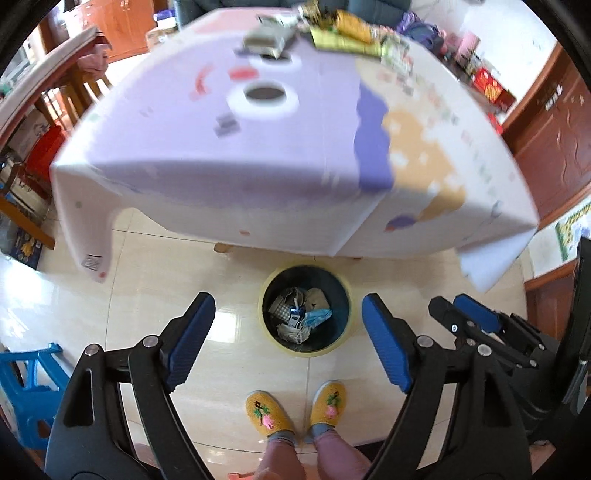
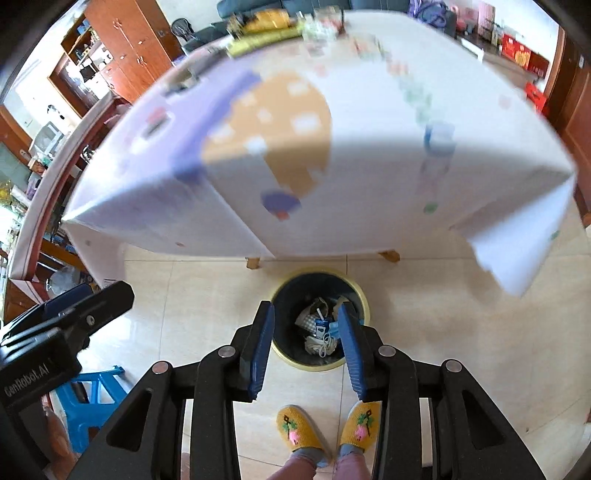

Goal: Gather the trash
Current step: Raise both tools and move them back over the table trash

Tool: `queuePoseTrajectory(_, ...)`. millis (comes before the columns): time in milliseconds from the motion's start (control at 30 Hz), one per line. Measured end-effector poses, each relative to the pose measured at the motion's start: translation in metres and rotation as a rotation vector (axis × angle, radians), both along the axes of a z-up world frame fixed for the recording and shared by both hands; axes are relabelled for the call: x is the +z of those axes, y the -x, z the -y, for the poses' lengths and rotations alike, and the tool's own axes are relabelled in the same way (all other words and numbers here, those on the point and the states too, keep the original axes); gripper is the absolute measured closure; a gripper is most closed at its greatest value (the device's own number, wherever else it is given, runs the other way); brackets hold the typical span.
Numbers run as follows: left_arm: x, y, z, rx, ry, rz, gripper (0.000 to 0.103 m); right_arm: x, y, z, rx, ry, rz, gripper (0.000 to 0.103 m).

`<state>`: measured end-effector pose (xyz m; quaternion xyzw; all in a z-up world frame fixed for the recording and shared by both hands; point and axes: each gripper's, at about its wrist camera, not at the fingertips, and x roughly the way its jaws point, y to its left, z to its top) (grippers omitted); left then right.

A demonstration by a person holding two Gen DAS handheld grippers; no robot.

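Note:
A round bin with a yellow rim and dark inside stands on the tiled floor in front of the table. In it lie crumpled paper, a blue mask and a small carton. My left gripper hovers above the bin, open wide, nothing between its blue pads. My right gripper also hangs over the bin, open with a narrower gap and empty; the trash shows between its fingers. On the table's far edge lie snack wrappers and boxes, blurred.
A table under a lilac, orange and white cloth fills the upper view, its hem hanging near the bin. A person's feet in yellow slippers stand just behind the bin. A blue plastic stool is at the left, wooden cabinets at the right.

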<state>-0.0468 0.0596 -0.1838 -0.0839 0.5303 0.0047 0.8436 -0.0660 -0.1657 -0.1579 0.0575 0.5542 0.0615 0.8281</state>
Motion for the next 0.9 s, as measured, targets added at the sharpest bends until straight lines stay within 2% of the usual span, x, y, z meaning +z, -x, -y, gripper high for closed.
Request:
queuePoseTrajectory(100,0.042,0.010,-0.005,0.015,0.018,0.010,0.020,0.040,0.007,-0.004,0.016,0.013,0.025,0.048)
queuePoseTrajectory(233,0.089,0.026,-0.005,-0.001,0.015,0.031,0.020,0.088,0.016,-0.010,0.035,0.022,0.061,0.041)
queuePoseTrajectory(367,0.138,0.040,-0.001,-0.037,0.007,0.091,0.020,0.141,0.024,-0.011,0.038,0.016,0.102,0.040)
queuePoseTrajectory(567,0.194,0.050,0.002,-0.080,-0.006,0.194,0.018,0.204,0.037,-0.007,0.020,0.021,0.204,0.034)
queuePoseTrajectory(767,0.242,0.048,-0.006,-0.090,0.001,0.294,0.017,0.247,0.037,-0.001,-0.028,0.010,0.276,0.033)
queuePoseTrajectory(867,0.261,0.044,-0.010,-0.093,-0.005,0.344,0.008,0.266,0.035,-0.003,-0.034,0.020,0.324,0.033)
queuePoseTrajectory(900,0.266,0.043,-0.010,-0.101,-0.002,0.350,0.007,0.274,0.035,-0.003,-0.033,0.028,0.346,0.033)
